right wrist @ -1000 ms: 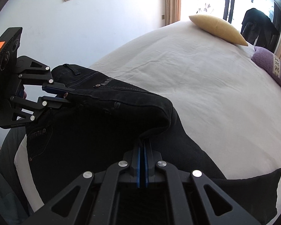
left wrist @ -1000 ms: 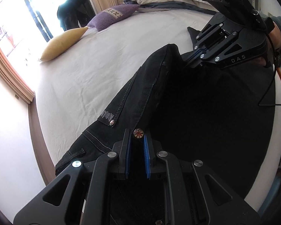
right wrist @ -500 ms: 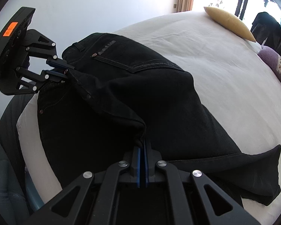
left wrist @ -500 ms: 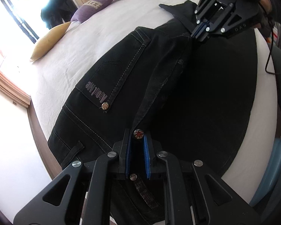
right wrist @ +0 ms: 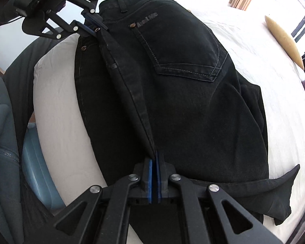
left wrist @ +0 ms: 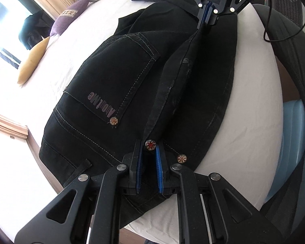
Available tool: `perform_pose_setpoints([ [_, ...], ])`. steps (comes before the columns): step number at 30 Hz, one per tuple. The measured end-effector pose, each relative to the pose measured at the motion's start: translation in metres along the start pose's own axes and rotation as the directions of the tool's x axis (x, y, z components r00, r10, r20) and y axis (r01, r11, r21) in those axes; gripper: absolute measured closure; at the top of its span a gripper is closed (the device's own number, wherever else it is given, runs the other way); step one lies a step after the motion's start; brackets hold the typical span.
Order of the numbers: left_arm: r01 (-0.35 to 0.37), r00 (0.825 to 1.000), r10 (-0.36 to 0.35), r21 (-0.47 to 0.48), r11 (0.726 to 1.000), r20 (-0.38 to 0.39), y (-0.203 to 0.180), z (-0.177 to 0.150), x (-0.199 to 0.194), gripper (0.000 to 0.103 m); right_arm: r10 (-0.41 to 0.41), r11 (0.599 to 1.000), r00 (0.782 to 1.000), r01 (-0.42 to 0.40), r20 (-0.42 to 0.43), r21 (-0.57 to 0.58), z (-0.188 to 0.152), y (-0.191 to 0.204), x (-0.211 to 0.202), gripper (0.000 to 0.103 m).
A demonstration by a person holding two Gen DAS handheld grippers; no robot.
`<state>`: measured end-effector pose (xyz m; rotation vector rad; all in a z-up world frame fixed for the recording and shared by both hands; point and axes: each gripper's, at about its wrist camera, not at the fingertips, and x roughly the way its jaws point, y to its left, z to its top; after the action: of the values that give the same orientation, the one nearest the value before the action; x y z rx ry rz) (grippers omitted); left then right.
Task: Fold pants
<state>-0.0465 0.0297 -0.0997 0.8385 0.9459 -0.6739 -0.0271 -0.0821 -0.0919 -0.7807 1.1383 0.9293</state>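
Observation:
Black jeans (left wrist: 120,85) lie on a white bed (left wrist: 75,34), back pocket up, also in the right wrist view (right wrist: 183,65). My left gripper (left wrist: 149,152) is shut on the waistband edge at a metal button. My right gripper (right wrist: 154,162) is shut on the same fold edge farther along the leg. The edge is stretched taut between them, a little above the layer below. The right gripper shows in the left wrist view (left wrist: 208,14); the left gripper shows in the right wrist view (right wrist: 91,27).
A yellow pillow (left wrist: 30,67) and a purple pillow (left wrist: 69,18) lie far across the bed. A blue bin (left wrist: 290,142) and a dark chair (left wrist: 290,46) stand by the bed's near edge. A cable (left wrist: 282,34) trails from the right gripper.
Both grippers have drawn the held fold edge back toward the bed's near edge. The jeans have spread flatter, and the back pocket now faces up.

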Motion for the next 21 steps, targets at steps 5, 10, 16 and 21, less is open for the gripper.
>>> perform_pose_setpoints([
  [5, 0.030, 1.000, -0.030, 0.026, 0.999, 0.003, -0.006, 0.001, -0.001, 0.092, -0.043, 0.998, 0.999, 0.042, -0.021, -0.042, -0.004, 0.012, 0.000, 0.099],
  [10, 0.048, 0.999, -0.048, 0.031, 0.998, -0.008, 0.000, 0.003, 0.008, 0.092, -0.084, 0.994, 0.996, 0.082, -0.028, -0.076, -0.006, 0.030, 0.002, 0.099],
  [16, 0.064, 0.998, -0.063, 0.051, 0.997, -0.013, -0.002, 0.007, 0.010, 0.092, -0.125, 0.989, 0.991, 0.122, -0.035, -0.089, -0.004, 0.047, 0.011, 0.099],
  [21, 0.079, 0.997, -0.079, 0.052, 0.996, -0.005, -0.005, 0.005, 0.011, 0.093, -0.140, 0.986, 0.990, 0.136, -0.033, -0.091, -0.013, 0.058, 0.008, 0.099],
])
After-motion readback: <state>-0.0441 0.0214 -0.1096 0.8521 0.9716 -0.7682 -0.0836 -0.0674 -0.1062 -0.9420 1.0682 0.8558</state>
